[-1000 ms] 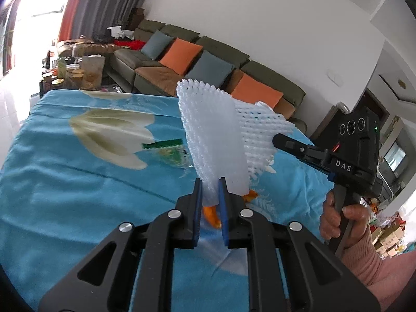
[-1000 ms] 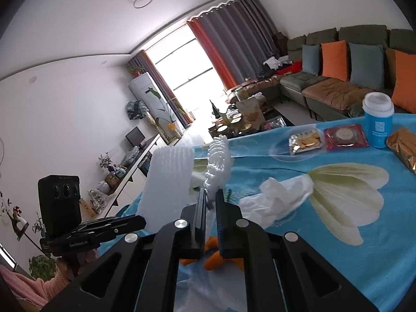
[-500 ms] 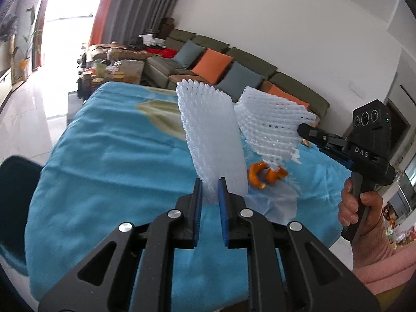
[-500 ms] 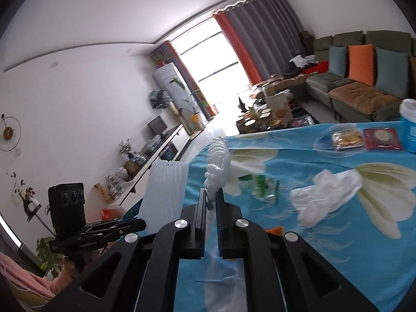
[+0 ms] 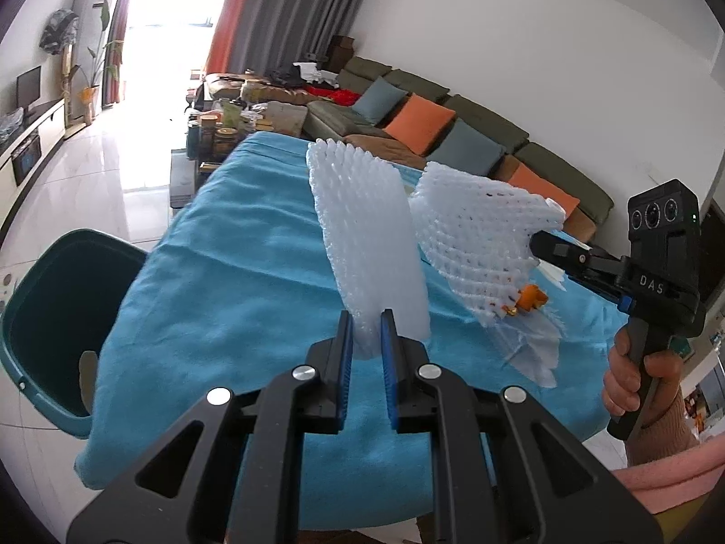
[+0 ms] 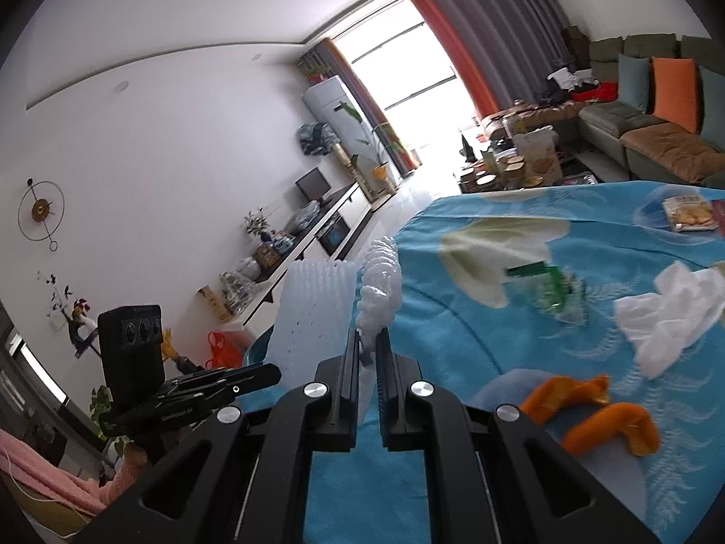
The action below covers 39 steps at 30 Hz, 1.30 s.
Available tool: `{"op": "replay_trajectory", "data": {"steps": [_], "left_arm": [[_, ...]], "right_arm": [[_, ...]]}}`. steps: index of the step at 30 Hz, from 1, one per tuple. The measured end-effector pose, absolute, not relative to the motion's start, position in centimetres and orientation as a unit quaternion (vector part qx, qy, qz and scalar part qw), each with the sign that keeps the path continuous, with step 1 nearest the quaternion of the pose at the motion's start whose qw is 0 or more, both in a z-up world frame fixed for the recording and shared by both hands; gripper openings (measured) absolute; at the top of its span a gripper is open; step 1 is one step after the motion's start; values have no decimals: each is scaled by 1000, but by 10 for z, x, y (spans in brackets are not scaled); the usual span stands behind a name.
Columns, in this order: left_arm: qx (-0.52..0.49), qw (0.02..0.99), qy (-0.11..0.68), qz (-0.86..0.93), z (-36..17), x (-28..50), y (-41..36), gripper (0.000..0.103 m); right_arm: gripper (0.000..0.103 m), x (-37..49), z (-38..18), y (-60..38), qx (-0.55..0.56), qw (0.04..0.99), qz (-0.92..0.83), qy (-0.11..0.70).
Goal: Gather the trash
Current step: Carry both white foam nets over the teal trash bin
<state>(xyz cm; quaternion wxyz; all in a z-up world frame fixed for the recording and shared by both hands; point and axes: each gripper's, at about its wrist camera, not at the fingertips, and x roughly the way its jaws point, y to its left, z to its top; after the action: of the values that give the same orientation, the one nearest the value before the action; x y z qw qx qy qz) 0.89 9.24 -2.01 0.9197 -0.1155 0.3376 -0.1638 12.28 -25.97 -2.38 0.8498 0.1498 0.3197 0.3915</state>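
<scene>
L wrist view, left to right: dark teal bin (image 5: pixel 54 317) sits on the floor at the table's left edge, mouth open, inside looks dark. Next the table w/ blue flowered cloth (image 5: pixel 235 281). Centre: left gripper (image 5: pixel 366 331), jaws narrow, clamped on the bottom edge of a white foam net sleeve (image 5: pixel 362 245) that stands upright above the cloth, clear of it. Just right of it a second foam net (image 5: pixel 480 245), fanned out, pinched at its right corner by the right gripper (image 5: pixel 541 245); jaws nearly together on it. Under that net, orange peel (image 5: pixel 528 299) and a clear wrapper (image 5: pixel 534 344) lie on the cloth. Far right: a hand (image 5: pixel 634 376) in a pink sleeve grips the right gripper's handle. Sofa w/ orange + grey-blue cushions (image 5: pixel 421 122) along the back wall.

R wrist view, left to right: left gripper (image 6: pixel 272 374) comes in from lower left, holding its foam sleeve (image 6: pixel 312 313) upright. Centre: right gripper (image 6: pixel 368 340), jaws narrow on the second net (image 6: pixel 378 290), seen edge-on. Right of that, on the cloth (image 6: pixel 453 326): green snack wrapper (image 6: pixel 543 290), blurred; crumpled white tissue (image 6: pixel 666 317); two orange peel bits (image 6: pixel 589 412) near the bottom; cracker packet (image 6: pixel 688 213) at the far edge.
</scene>
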Motion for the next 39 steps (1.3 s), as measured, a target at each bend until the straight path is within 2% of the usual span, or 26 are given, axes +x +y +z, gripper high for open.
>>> {"op": "replay_trajectory", "data": {"steps": [39], "left_arm": [[-145, 937, 316, -38, -15, -19, 180, 13]], "right_arm": [[6, 156, -40, -151, 139, 790, 479, 357]]}}
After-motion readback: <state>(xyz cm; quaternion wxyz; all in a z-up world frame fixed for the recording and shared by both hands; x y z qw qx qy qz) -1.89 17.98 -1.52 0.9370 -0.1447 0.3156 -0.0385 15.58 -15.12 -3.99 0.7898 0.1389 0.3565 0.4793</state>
